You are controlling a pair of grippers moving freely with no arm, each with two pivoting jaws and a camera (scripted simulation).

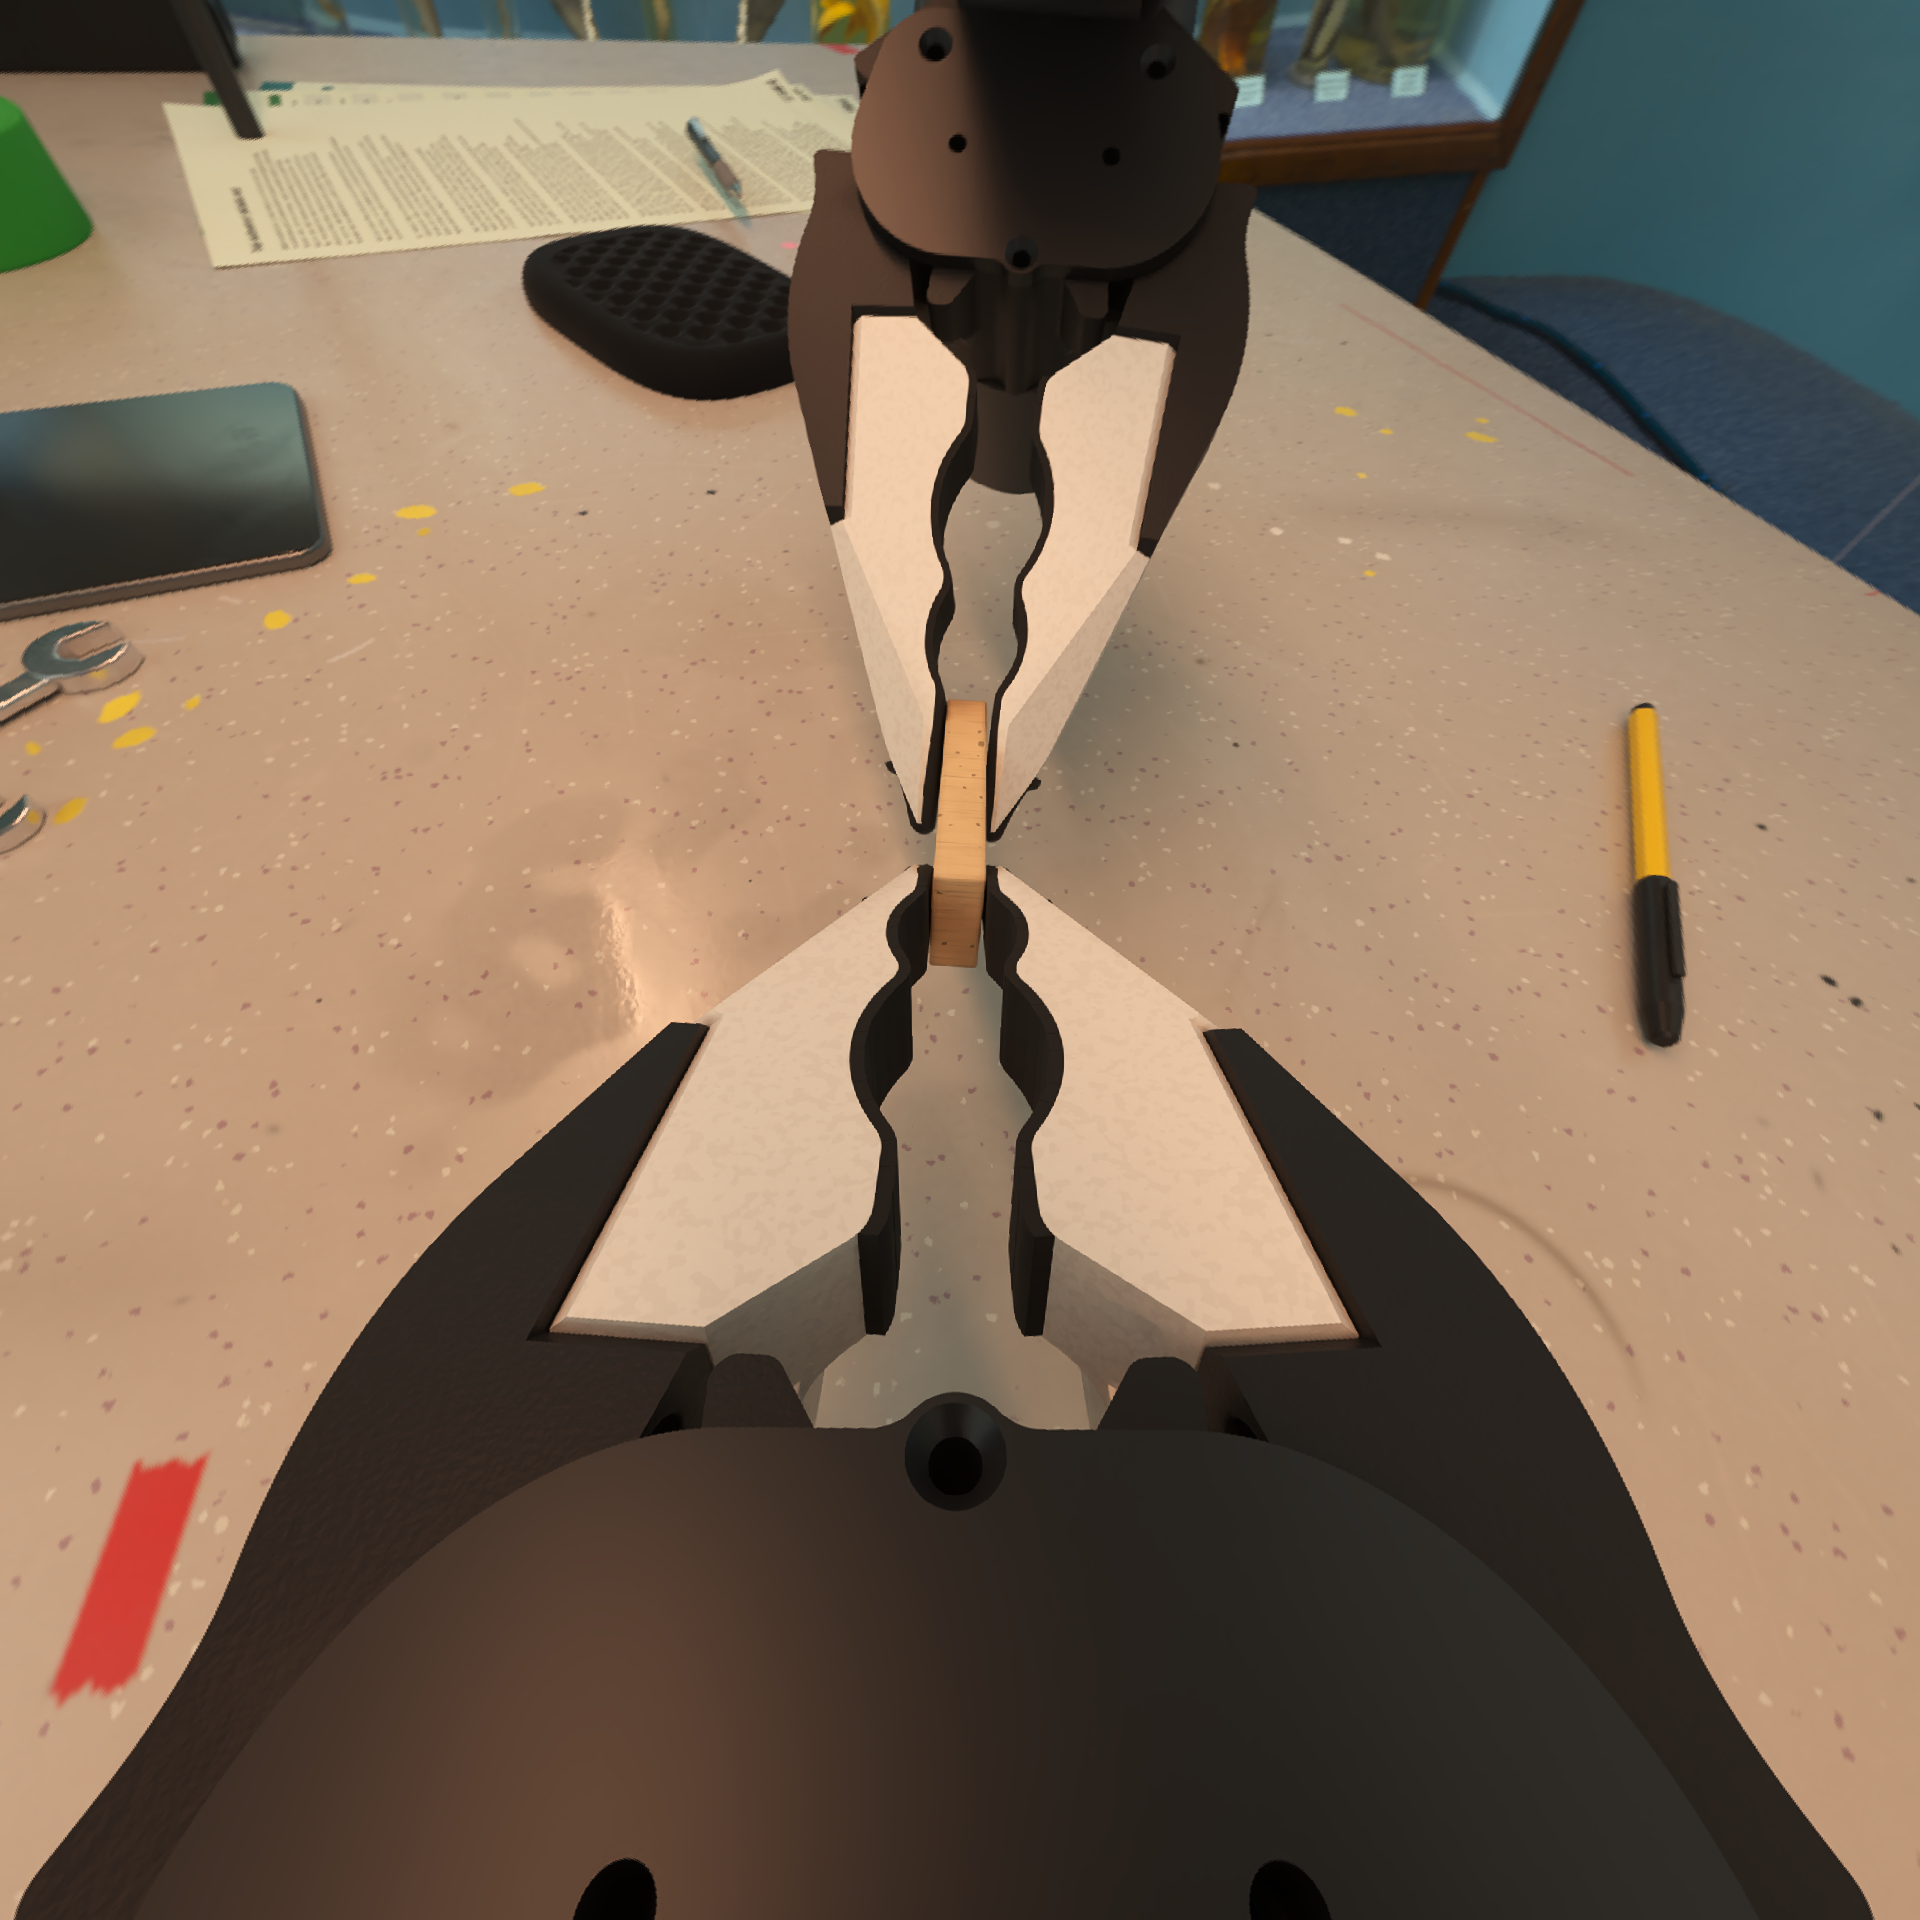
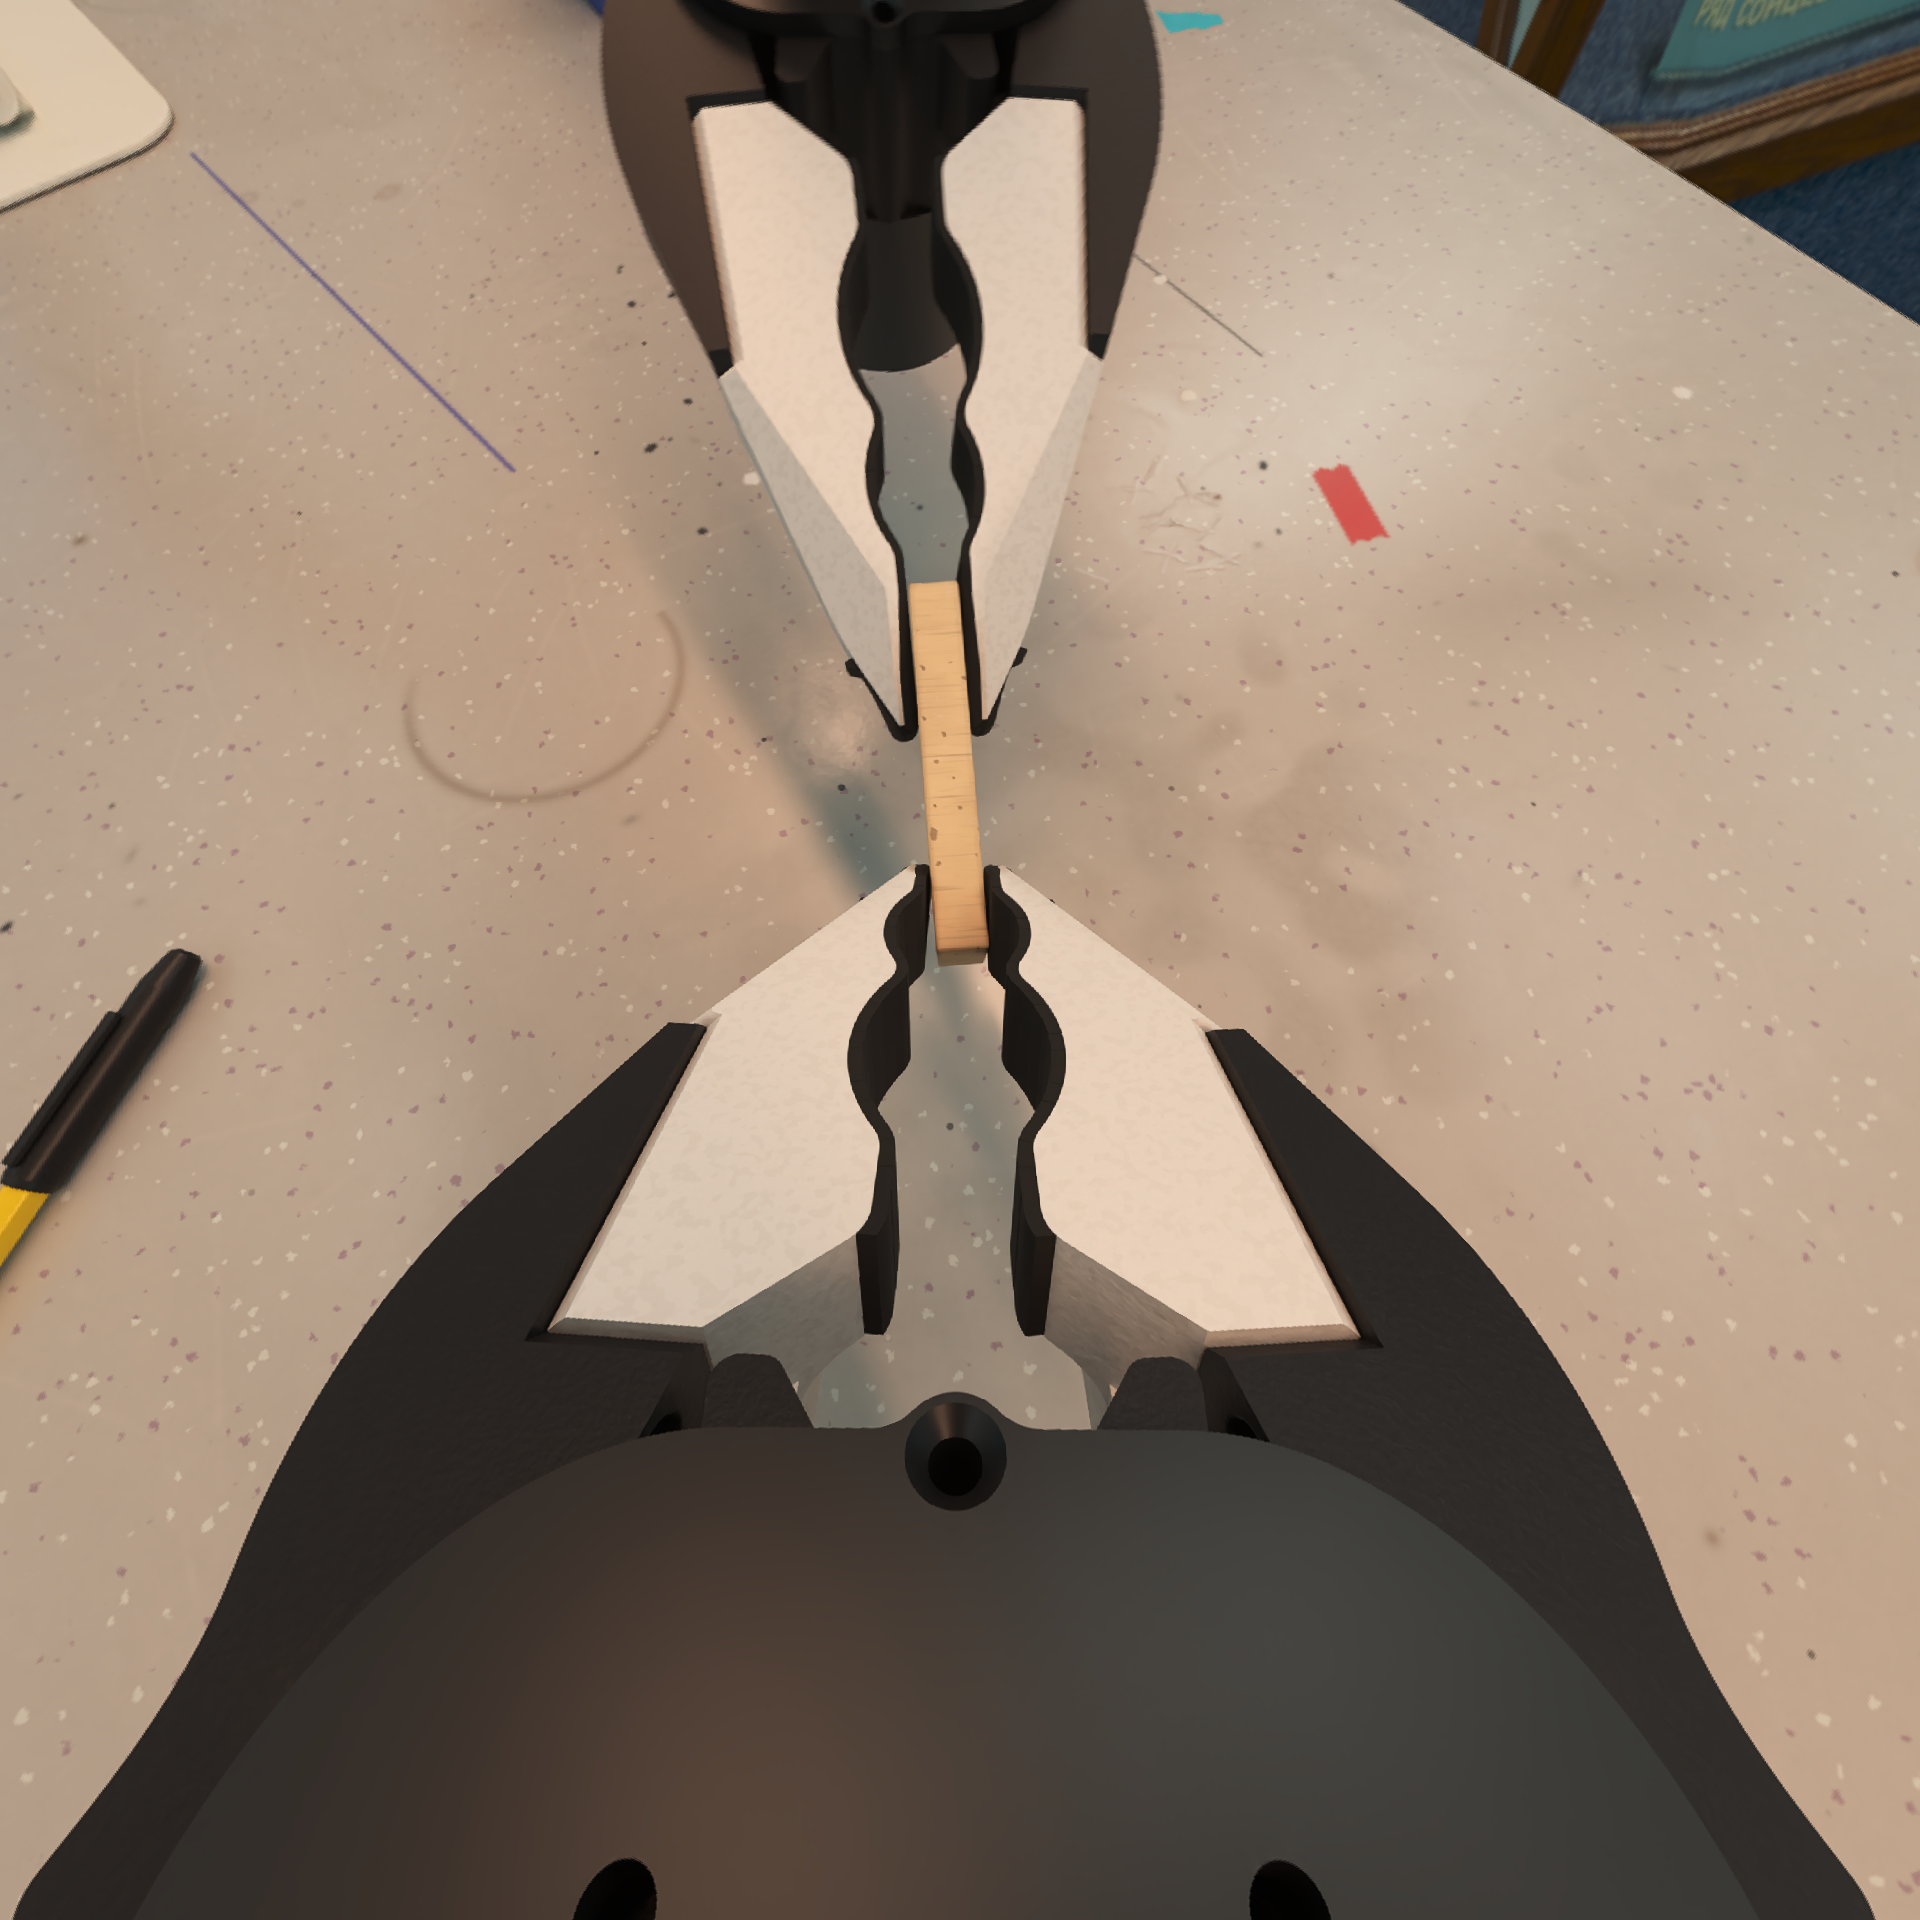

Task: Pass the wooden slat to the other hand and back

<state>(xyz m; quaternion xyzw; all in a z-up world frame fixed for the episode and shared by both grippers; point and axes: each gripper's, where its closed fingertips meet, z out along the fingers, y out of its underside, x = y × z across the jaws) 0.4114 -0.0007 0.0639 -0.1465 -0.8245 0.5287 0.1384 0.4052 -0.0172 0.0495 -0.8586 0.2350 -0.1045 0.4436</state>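
**A:** Where does the handover stand?

**B:** Mid-transfer, I'd judge. Your left hand-held gripper (image 1: 957, 883) is closed on one end of the wooden slat (image 1: 958, 831), and your right hand-held gripper (image 2: 957, 883) is closed on the other end. The slat bridges the two, held edge-up above the counter (image 1: 1351, 727) and touching nothing else.

**A:** So what do you want from me next?

**B:** One side has to let go, and only one. Whether this is the pass out or the pass back, I cannot tell. Open the giving jaws fully before you draw away, and keep the receiving side steady so the slat does not twist.

**A:** And the count?

**B:** One slat, two grippers. On the counter you have one yellow-and-black marker (image 1: 1654, 873), one wrench (image 1: 62, 665) with a second metal piece cut off at the edge, one dark tablet (image 1: 156, 488), one black perforated pad (image 1: 665, 307), one printed sheet (image 1: 499, 156) with one pen (image 1: 715, 166) on it, one green object (image 1: 31, 187), and one strip of red tape (image 1: 130, 1579).
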